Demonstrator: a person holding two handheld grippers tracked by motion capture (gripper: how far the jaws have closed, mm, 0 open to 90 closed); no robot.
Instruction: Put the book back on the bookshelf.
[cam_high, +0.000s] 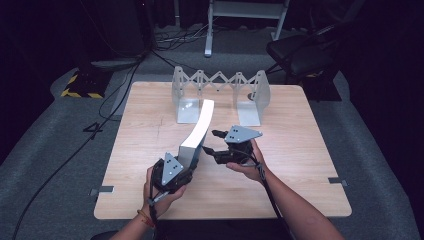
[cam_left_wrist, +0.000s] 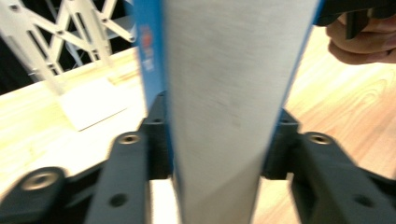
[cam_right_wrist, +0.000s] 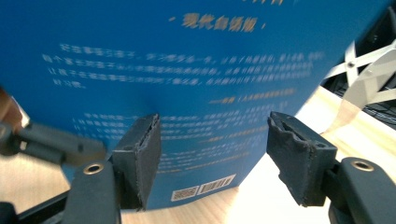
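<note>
Black jaws of the left gripper (cam_left_wrist: 217, 154) pressed both covers of a thick blue-covered book (cam_left_wrist: 224, 93), which stood edge-up above the light wooden table (cam_high: 300, 165). Beside it, the right gripper (cam_right_wrist: 212, 154) gaped, clasping nothing, facing the back cover before a grey folding metal bookstand (cam_high: 220, 85).

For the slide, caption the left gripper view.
Left gripper clamped on a blue-covered book, page edges facing the camera, folding metal rack behind.
</note>
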